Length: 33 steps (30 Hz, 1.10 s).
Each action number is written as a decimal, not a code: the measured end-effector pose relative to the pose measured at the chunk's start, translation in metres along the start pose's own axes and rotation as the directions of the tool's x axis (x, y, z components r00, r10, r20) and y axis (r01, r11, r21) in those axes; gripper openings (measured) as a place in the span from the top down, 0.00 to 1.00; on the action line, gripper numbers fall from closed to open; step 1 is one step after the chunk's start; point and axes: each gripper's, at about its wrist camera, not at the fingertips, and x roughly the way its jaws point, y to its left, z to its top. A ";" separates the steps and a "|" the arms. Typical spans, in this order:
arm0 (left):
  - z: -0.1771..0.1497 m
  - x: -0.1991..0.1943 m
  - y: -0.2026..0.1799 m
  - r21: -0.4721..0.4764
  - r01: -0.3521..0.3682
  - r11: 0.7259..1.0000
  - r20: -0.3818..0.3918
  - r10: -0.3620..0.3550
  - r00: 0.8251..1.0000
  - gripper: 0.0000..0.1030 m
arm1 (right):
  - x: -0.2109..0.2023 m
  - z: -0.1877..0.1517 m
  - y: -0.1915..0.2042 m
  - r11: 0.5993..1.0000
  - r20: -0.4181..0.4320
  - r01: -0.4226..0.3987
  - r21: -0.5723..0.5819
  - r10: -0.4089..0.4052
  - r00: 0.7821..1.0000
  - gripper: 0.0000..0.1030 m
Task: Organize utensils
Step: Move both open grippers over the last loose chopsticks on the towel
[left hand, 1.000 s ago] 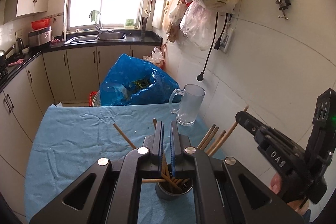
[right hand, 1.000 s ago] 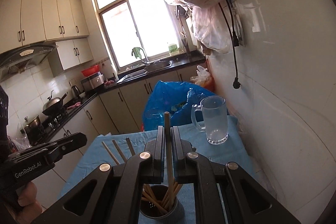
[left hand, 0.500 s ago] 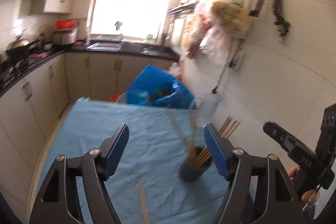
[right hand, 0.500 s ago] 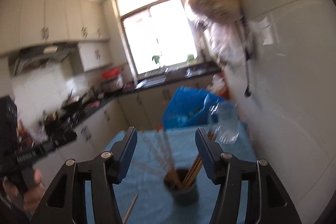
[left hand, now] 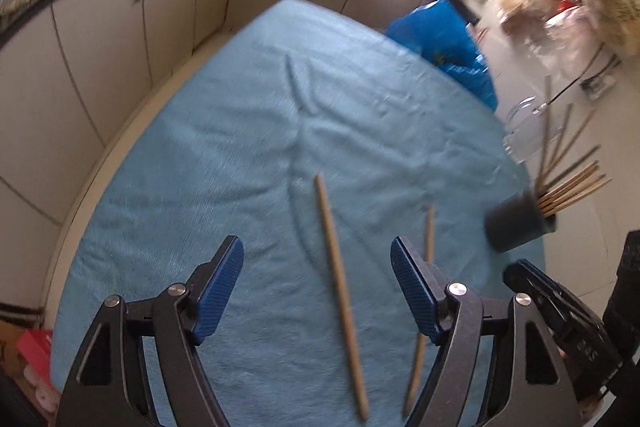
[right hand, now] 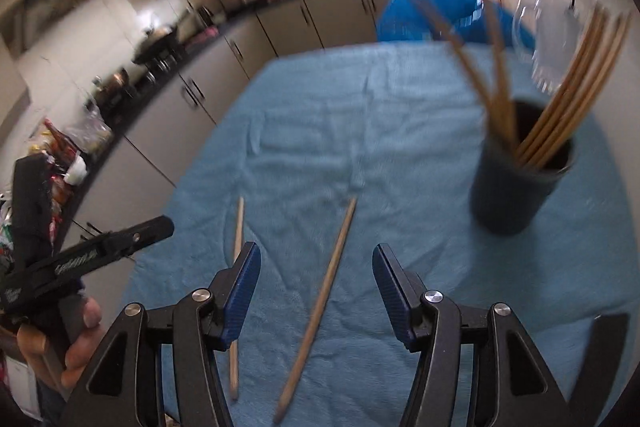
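Both claws are hanging over the bench [left hand: 224,115], which is wearing a wrinkled blue cloth, and both are pointing steeply down at it. The left claw [left hand: 316,281] is standing wide with nothing between its blue pads, and one loose chopstick [left hand: 340,287] is lying on the cloth straight below the gap, running away from the camera. A second chopstick [left hand: 424,291] is lying just beside it to the right, partly hidden behind the right-hand finger. The right claw [right hand: 316,285] is also gaping, holding nothing, and in its view the same two sticks are lying flat on the cloth: one [right hand: 320,303] slanting up through the gap between the fingers, the other [right hand: 236,283] running close by the left-hand finger and partly hidden by it. The dark round holder [right hand: 516,183] is standing upright on the cloth up and to the right of the right claw, well apart from the loose sticks, with a bunch of chopsticks [right hand: 568,95] leaning out of it in a fan. A clear glass mug [left hand: 524,135], blurred, is sitting beyond the holder near the white wall, and a blue plastic bag [left hand: 444,35] is showing past the far edge of the bench. Each view is catching the other claw at its edge, gripped in a hand [right hand: 60,343].
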 end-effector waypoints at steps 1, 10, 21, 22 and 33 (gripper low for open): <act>0.000 0.005 0.003 -0.005 -0.006 1.000 -0.013 0.005 1.000 0.26 | 0.011 0.003 0.001 1.000 -0.027 0.017 0.014 -0.017 0.999 0.39; 0.004 0.027 0.013 -0.006 -0.039 0.999 -0.075 0.039 0.996 0.23 | 0.080 0.026 -0.003 0.990 -0.185 0.101 0.102 -0.081 0.979 0.40; 0.013 0.033 0.026 -0.032 -0.052 0.998 -0.086 0.049 0.995 0.23 | 0.119 0.037 0.011 0.970 -0.250 0.240 -0.021 -0.238 0.939 0.71; 0.014 0.034 0.026 -0.033 -0.050 0.998 -0.088 0.047 0.995 0.23 | 0.121 0.038 0.012 0.965 -0.244 0.259 -0.036 -0.260 0.934 0.78; 0.032 0.051 -0.013 0.045 -0.007 0.999 -0.104 0.011 0.995 0.35 | 0.053 0.027 -0.005 0.994 -0.087 0.099 0.043 -0.095 0.992 0.94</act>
